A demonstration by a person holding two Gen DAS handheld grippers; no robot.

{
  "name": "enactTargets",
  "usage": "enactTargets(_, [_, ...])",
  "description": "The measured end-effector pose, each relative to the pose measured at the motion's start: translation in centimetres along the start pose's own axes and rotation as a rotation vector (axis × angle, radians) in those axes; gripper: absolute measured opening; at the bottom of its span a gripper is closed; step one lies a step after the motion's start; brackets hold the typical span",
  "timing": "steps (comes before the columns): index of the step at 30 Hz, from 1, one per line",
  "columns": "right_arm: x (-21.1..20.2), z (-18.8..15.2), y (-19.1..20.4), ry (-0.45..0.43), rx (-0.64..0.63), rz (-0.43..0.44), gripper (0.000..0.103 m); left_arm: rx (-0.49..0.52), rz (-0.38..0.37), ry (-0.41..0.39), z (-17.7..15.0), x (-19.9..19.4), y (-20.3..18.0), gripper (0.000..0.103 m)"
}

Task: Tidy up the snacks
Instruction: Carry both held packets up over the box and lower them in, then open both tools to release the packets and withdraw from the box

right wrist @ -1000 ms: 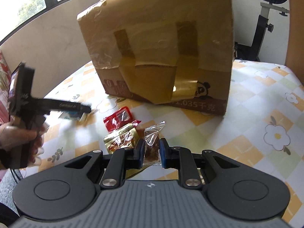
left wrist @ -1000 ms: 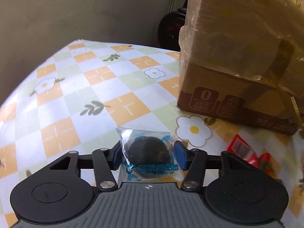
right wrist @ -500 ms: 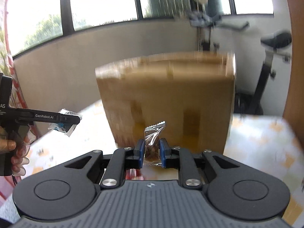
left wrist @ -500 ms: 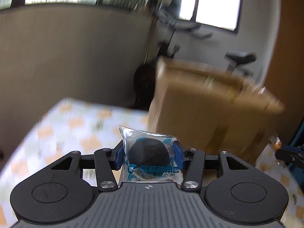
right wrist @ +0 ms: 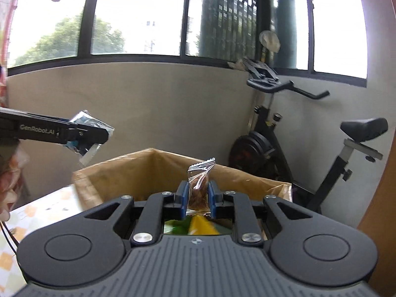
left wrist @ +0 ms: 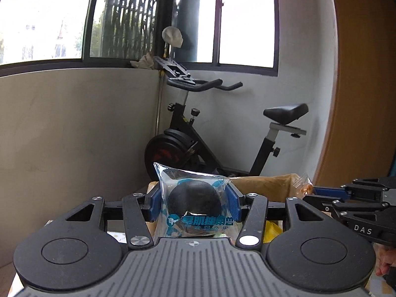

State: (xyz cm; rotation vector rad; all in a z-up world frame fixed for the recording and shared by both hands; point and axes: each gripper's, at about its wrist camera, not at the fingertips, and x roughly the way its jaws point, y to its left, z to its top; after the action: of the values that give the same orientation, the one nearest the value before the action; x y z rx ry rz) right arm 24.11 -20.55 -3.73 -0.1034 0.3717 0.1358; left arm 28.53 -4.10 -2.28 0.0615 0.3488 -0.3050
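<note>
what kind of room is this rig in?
Likely a home balcony or spare room: an exercise bike in the corner, big windows, and a table with a checked floral cloth holding a cardboard box.

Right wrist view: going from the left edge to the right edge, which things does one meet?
The left gripper holding a clear-and-blue packet with a dark ball → the open brown cardboard box → the right gripper holding a small clear packet of brown snack → the black exercise bike.

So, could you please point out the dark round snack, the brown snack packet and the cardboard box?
dark round snack [left wrist: 194, 198], left wrist view, dark ball.
brown snack packet [right wrist: 198, 188], right wrist view, filled middle.
cardboard box [right wrist: 148, 167], right wrist view, inner wall.
</note>
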Motion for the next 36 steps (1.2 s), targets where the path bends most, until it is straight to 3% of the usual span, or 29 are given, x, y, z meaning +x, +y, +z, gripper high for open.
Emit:
enactTargets(8, [3.3, -1.2, -1.4, 0.107, -0.002, -0.068, 0.019, -0.016, 0.025, 0.094, -1.4, 4.1, 0.0, 0.056])
enactTargets(11, [3.2, -1.8, -1.8, 0.129, 0.008, -0.068, 0.019, -0.018, 0.013, 0.127, -2.5, 3.9, 0.6, 0.064])
enactTargets(13, [2.8, -2.0, -2.0, 0.127, 0.011, -0.06, 0.031, -0.012, 0.01, 0.126, -2.9, 3.5, 1.0, 0.071])
enactTargets(16, [2.0, -2.4, -2.1, 0.109, 0.008, -0.055, 0.039, -0.003, 0.01, 0.106, -3.2, 2.6, 1.2, 0.075])
enactTargets(19, [0.8, -2.6, -1.9, 0.091, 0.014, -0.048, 0.039, 0.001, -0.003, 0.081, -3.2, 1.1, 1.4, 0.08])
enactTargets(27, [-2.9, -2.7, -0.5, 0.032, 0.029, 0.003, 0.039, 0.002, -0.026, 0.034, -3.7, -3.0, 1.7, 0.08])
enactTargets(36, [-6.2, -4.0, 2.2, -0.014, 0.014, 0.051, 0.039, -0.04, -0.015, 0.032, -7.2, -7.6, 3.0, 0.08])
